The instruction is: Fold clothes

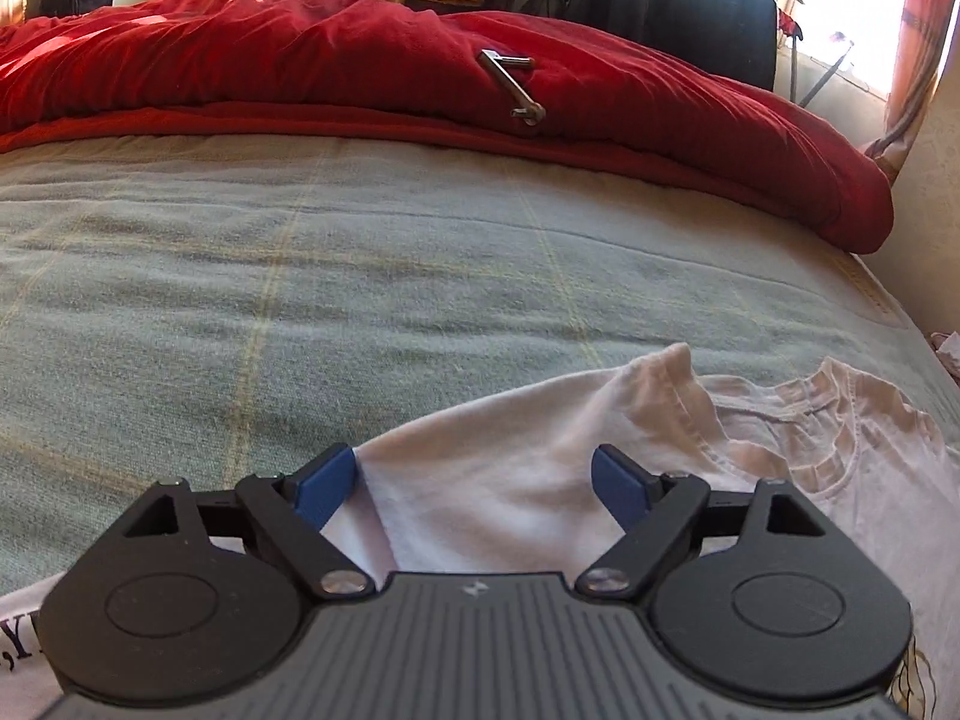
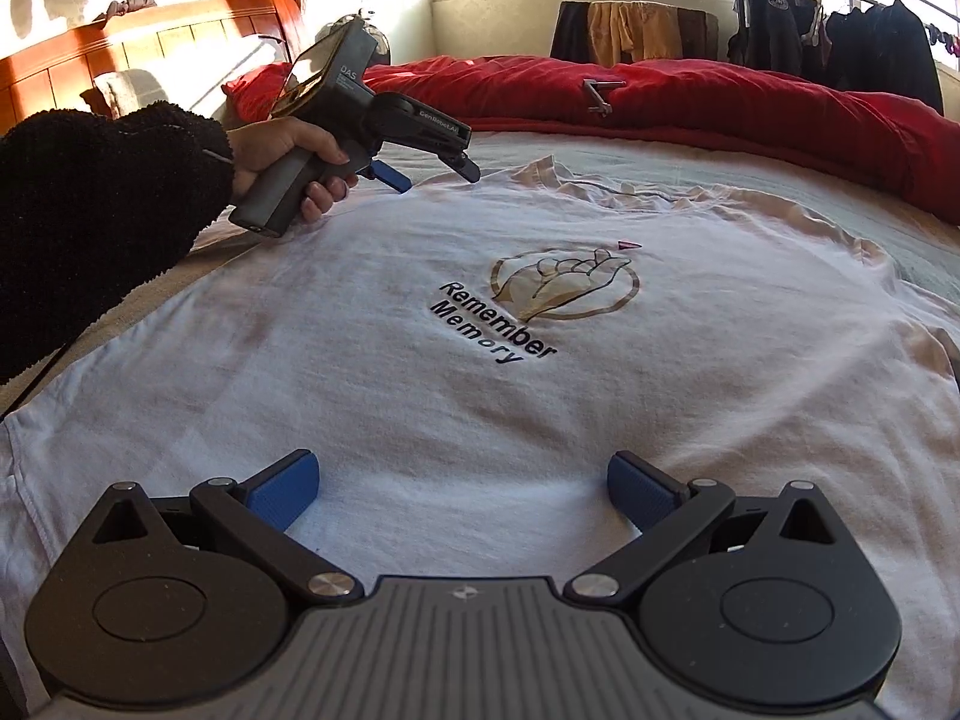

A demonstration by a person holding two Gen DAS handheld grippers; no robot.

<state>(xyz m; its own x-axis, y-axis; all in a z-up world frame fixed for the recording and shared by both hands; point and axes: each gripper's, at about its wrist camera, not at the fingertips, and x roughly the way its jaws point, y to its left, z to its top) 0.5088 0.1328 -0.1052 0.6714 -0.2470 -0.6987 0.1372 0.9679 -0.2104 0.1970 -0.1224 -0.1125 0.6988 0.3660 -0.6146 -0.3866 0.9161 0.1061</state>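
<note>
- White T-shirt [image 2: 456, 396] spread face up on the bed [image 1: 300, 276], printed chest upward, collar [image 2: 606, 189] at the far end from the right gripper [image 2: 462, 495].
- Right gripper: jaws wide, nothing between the blue pads but flat cloth just below; hovering over the shirt's lower body, near the hem.
- Left gripper [image 1: 474, 477]: jaws wide, gripping nothing; a folded-over sleeve or shoulder edge [image 1: 654, 378] directly ahead of the pads, collar further ahead and to the right.
- From the right wrist view, left gripper held in a hand [image 2: 288, 159] with a dark fuzzy sleeve [image 2: 96, 210], tips just above the shirt's shoulder, left of the collar.
- Long axis of the shirt: straight away from the right gripper, hem near, collar far.
- Nearer to the shoulder edge: the left gripper; nearer to the hem: the right.
- Possibly touching cloth at the left pad, though hard to tell.
- Red duvet [image 1: 420, 72] bunched well beyond the shirt.
</note>
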